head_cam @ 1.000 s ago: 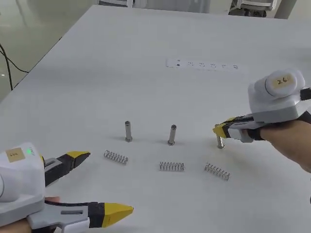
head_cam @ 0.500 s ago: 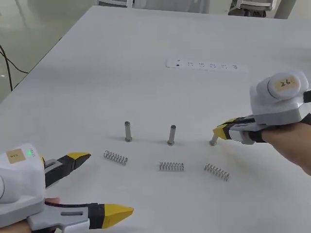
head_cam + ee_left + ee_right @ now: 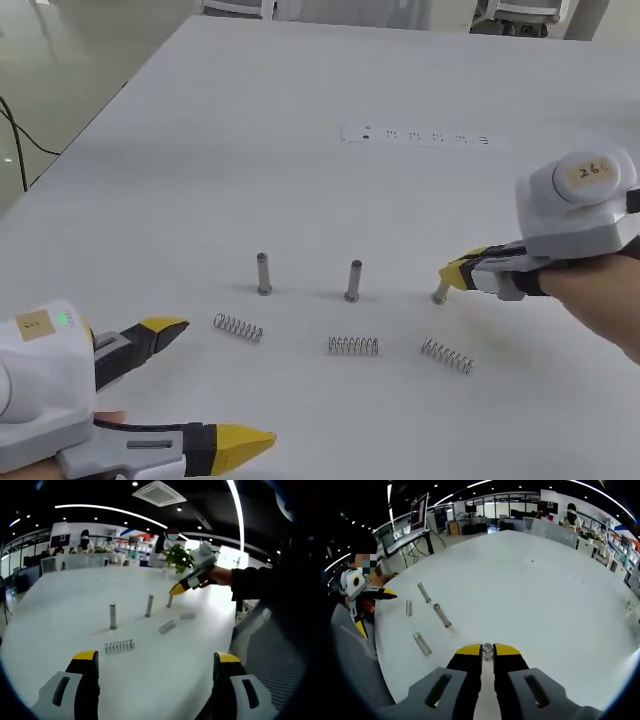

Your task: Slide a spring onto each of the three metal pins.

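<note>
1. The right pin (image 3: 440,294) is pinched in the right claw (image 3: 452,272), which is clenched on it. The pin is tilted, low over the worktop (image 3: 300,180); I cannot tell whether its lower end touches.
2. The middle pin (image 3: 354,280) and left pin (image 3: 263,272) stand upright and free, in a row to the left of the held pin.
3. The left spring (image 3: 238,326), middle spring (image 3: 353,345) and right spring (image 3: 446,355) lie flat, each just in front of one pin. None is on a pin.
4. The left claw (image 3: 212,382) is released, jaws wide apart. It is near the left spring and holds nothing.
5. The yellow sticker (image 3: 590,170) on the right gripper reads "26". The small sticker (image 3: 33,322) on the left gripper is unreadable.
6. A white power strip (image 3: 425,135) lies well behind the pins.
7. One second ago the right pin stood upright under the claw tips. Now it leans, its lower end nearer the middle pin. The springs, the other pins and the left claw are unchanged.
</note>
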